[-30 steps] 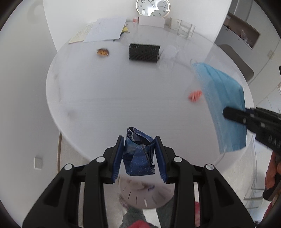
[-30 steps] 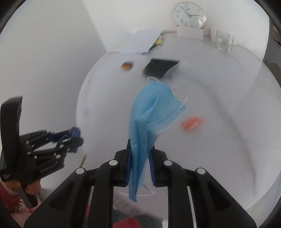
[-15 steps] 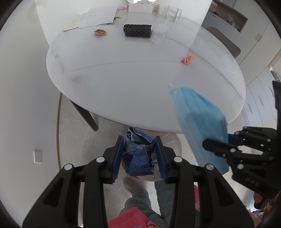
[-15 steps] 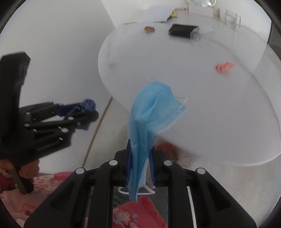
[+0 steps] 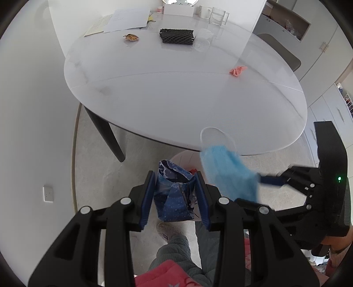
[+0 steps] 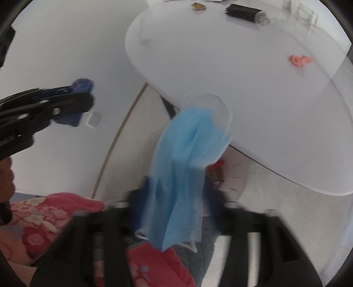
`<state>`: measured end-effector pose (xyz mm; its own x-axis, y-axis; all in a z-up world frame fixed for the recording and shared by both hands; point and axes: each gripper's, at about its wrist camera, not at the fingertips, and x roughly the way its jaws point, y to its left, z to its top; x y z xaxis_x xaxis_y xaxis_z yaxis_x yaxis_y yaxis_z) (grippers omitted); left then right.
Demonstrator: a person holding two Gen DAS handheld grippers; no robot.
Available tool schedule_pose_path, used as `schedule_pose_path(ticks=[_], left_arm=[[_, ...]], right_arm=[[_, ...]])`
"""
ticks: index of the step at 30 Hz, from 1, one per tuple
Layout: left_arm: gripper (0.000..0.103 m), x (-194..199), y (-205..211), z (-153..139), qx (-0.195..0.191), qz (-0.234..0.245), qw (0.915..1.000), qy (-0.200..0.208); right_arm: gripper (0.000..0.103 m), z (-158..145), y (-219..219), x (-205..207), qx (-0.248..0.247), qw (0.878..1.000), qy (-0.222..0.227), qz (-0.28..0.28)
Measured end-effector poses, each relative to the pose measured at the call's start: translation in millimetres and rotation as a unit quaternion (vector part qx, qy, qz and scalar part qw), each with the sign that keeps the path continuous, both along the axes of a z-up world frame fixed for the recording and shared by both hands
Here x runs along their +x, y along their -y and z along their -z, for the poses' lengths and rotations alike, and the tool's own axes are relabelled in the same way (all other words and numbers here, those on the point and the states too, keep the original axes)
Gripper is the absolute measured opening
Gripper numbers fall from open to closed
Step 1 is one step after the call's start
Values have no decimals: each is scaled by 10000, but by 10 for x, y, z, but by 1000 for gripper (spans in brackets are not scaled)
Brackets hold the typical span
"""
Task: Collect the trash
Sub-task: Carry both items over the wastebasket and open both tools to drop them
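My left gripper (image 5: 175, 195) is shut on a crumpled dark blue wrapper (image 5: 174, 198), held above the floor in front of the table. My right gripper (image 6: 176, 194) is blurred; the light blue face mask (image 6: 183, 172) sits between its fingers, and its jaws look wider apart than before. The mask (image 5: 229, 172) and the right gripper (image 5: 271, 178) also show in the left wrist view, above a white trash bin (image 5: 183, 157) on the floor under the table edge. The bin (image 6: 233, 176) holds some red scraps. The left gripper (image 6: 72, 101) shows at left.
The white oval table (image 5: 176, 92) carries a pink crumpled scrap (image 5: 237, 71), an orange-brown wrapper (image 5: 131, 37), a black ribbed object (image 5: 177, 36), a clear plastic piece (image 5: 201, 40), papers (image 5: 123, 21) and glasses (image 5: 214, 14). A dark table leg (image 5: 106, 132) stands left.
Both grippers have drawn back from the table and lowered toward the bin. The right gripper's fingers look wider apart and the mask hangs more loosely. The left still holds the wrapper.
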<state>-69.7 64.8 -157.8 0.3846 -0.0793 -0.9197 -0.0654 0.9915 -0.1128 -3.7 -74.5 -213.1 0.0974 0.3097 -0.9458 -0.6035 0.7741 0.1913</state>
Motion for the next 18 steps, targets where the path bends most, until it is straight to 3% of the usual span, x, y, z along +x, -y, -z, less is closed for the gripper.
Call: schedule_pose_path(ticks=[1, 6, 18], left_arm=[[36, -10, -10, 2, -6, -10, 10000, -1], [36, -43, -8, 3, -64, -43, 10000, -1], [36, -1, 230, -26, -60, 224, 9997, 35]], right_arm=[[84, -31, 16, -30, -60, 9999, 128, 67], [98, -198, 74, 3, -85, 9990, 400, 183], [100, -520, 356, 169, -118, 9940, 753, 791]])
